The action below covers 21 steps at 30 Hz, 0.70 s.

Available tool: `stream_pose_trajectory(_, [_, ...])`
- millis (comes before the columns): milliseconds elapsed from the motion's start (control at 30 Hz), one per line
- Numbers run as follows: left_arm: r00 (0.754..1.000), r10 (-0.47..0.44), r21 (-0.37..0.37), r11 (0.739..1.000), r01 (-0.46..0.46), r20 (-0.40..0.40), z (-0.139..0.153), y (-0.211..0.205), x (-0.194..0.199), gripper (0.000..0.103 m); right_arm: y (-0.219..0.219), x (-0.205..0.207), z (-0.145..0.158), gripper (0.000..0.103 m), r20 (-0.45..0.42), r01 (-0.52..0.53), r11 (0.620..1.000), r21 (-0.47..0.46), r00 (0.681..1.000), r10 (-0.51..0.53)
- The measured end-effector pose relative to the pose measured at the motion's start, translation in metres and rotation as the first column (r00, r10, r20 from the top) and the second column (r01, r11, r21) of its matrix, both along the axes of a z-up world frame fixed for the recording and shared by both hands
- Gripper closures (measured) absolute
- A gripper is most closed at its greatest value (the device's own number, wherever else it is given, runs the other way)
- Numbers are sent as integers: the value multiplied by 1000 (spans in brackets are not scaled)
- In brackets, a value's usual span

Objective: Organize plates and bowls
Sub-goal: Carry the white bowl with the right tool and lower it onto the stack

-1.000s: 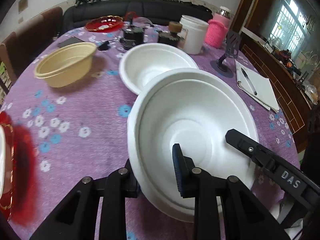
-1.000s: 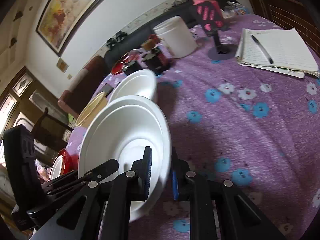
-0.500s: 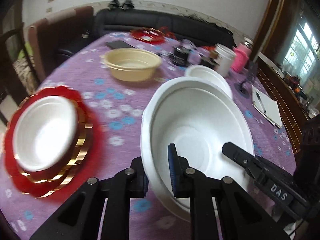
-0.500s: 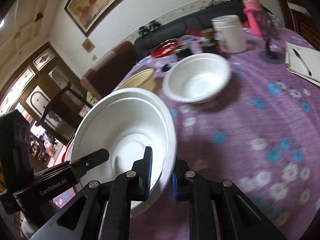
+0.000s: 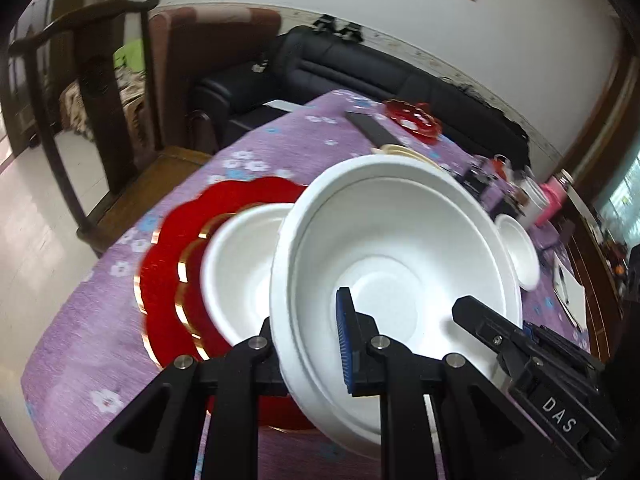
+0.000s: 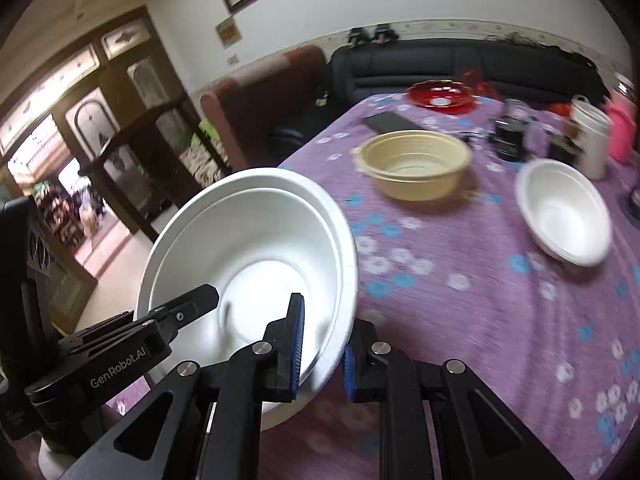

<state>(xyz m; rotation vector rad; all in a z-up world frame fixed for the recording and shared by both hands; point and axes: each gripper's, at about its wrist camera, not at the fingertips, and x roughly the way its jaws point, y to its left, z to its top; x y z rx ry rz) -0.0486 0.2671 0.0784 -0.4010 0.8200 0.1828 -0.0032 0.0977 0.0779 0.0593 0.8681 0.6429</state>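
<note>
A large white bowl (image 5: 392, 264), with a double rim as if two are nested, hangs tilted above the purple flowered table (image 5: 72, 352). My left gripper (image 5: 308, 344) is shut on its near-left rim, one pad inside and one outside. My right gripper (image 6: 324, 352) is shut on the opposite rim of the same bowl (image 6: 248, 256). In the left wrist view the bowl partly covers a smaller white bowl (image 5: 240, 268) that rests on a stack of red, gold-edged scalloped plates (image 5: 168, 280) near the table's left edge.
A cream bowl (image 6: 416, 164) and another white bowl (image 6: 564, 212) sit further along the table. Behind them are a red plate (image 6: 440, 96), a dark phone (image 6: 388, 122), a white jar (image 6: 592, 136) and a pink bottle (image 6: 622, 128). A wooden chair (image 5: 100, 80) stands past the table's edge.
Both grippers carried the large white bowl leftward across the table, from beside the other white bowl to above the red plate stack. The grip on both rims held.
</note>
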Motion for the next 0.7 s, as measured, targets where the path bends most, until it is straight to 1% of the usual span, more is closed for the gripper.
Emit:
stream_pose_trajectory(100, [999,39,1,999,-39,-25,-6,23,5,87,27,10,-8,85,-28,-18,1000,-10,999,17])
stream_pose_trajectory(233, [997,52,10,999,-52,-48,-17,43,16,87,49,20,-23,85,-47,-14,998,-58,999,11])
stream_pose_trajectory(333, [997,43,7,999,-42,-60,-20,46,22,87,57,28,-29,85,-43,2,995,-95,999,-6])
stream_pose_trajectory(433, [998,36,-2,999,-37,-52,-18,46,25,86,59,34,-32,85,-39,18,993,-117,999,-23])
stream_pose_trajectory(500, [999,26,-30,999,-27,-42,-17,46,23,82,59,37,-33,85,-45,27,992,-124,998,-33])
stream_pose_trajectory(567, [1000,14,-66,998,-15,-20,-16,50,19,72,57,37,-31,85,-42,32,992,-124,998,-37])
stream_pose_trajectory(700, [1000,9,-118,993,-7,11,-9,56,10,61,58,36,-27,85,-43,30,992,-121,998,-36])
